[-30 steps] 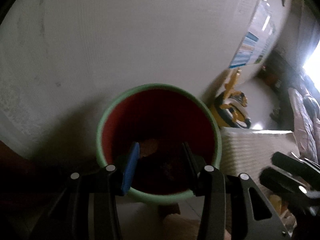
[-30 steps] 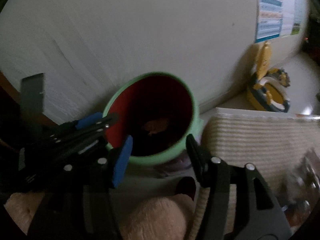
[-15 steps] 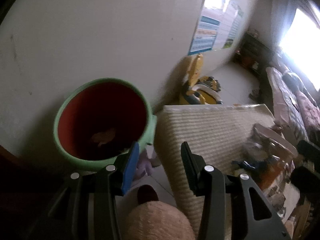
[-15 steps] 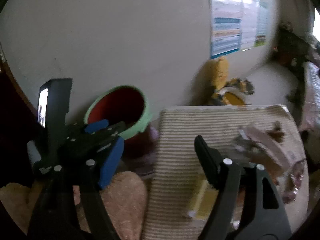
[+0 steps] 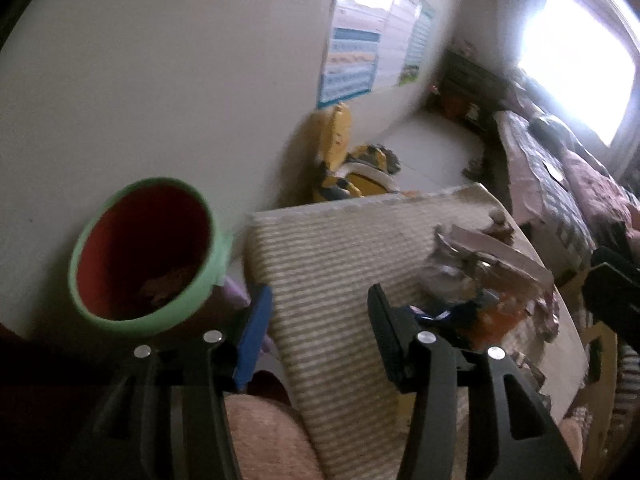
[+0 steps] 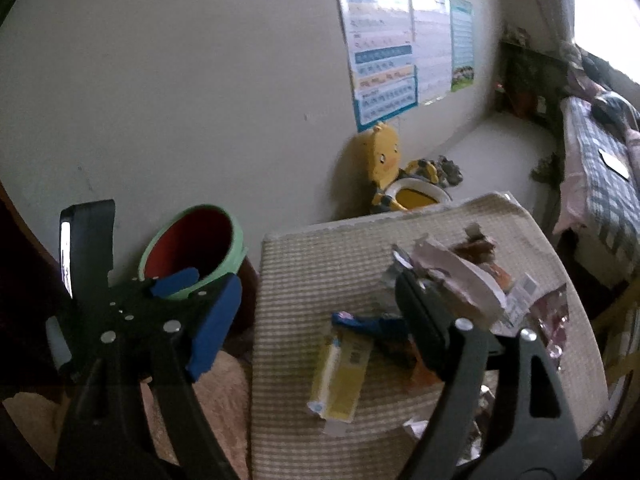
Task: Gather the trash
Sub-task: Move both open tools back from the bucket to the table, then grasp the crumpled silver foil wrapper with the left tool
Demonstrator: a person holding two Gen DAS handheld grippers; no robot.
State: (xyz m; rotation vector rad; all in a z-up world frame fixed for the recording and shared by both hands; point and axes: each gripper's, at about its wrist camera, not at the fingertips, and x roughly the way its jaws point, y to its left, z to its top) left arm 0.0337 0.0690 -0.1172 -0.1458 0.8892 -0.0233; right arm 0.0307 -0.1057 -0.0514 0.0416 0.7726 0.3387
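Observation:
A red bin with a green rim stands by the wall, left of a striped mat; scraps lie inside it. It also shows in the right wrist view. Trash lies on the mat: a yellow wrapper, a blue wrapper, torn paper and packets. My left gripper is open and empty over the mat's near left edge, right of the bin. My right gripper is open and empty above the wrappers. The left gripper shows in the right wrist view beside the bin.
A yellow child's potty stands against the wall behind the mat. Posters hang on the wall. A bed with a checked cover is at the right. A pink fuzzy thing lies below the grippers.
Both grippers have swung right, away from over the bin toward the mat. The bin has shifted to the left of both views and the trash pile has come into view.

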